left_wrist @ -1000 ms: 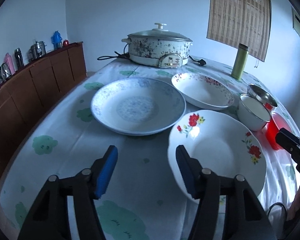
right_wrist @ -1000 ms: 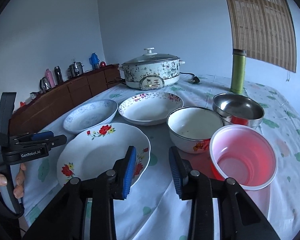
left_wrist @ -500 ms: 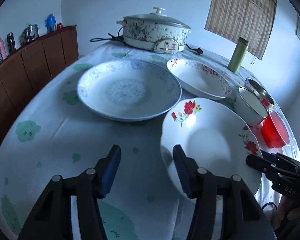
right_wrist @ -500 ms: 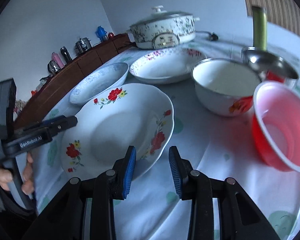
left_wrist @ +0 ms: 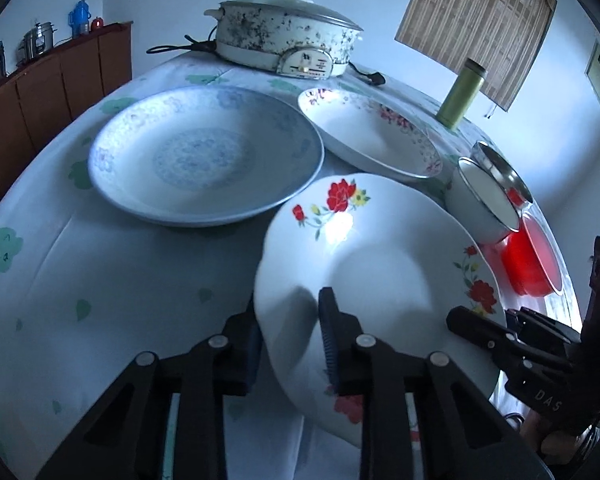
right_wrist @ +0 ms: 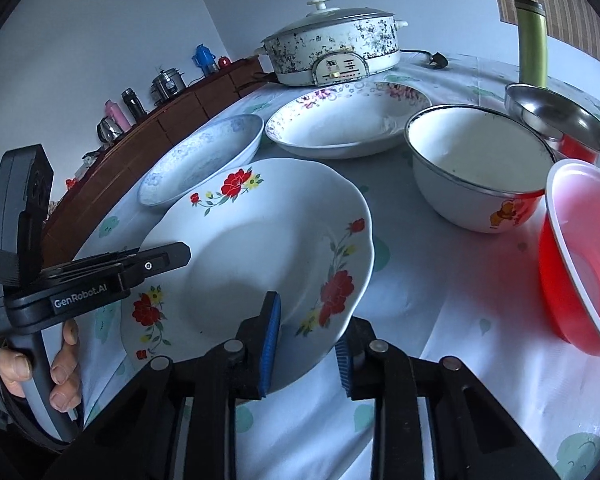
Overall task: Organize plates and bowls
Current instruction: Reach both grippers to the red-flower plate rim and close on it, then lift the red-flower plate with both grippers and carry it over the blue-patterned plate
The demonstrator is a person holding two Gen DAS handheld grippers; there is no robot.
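If the white round china plate with red flowers slips, it can drop on the flowery tablecloth or bump the big blue-patterned plate just beside it and crack, because each tong pinches only a thin bit of its near rim. It sits at the near edge of the table, looks a little tipped, has no long side and faces up. The left gripper and right gripper have just been closing, one finger over the rim and one under.
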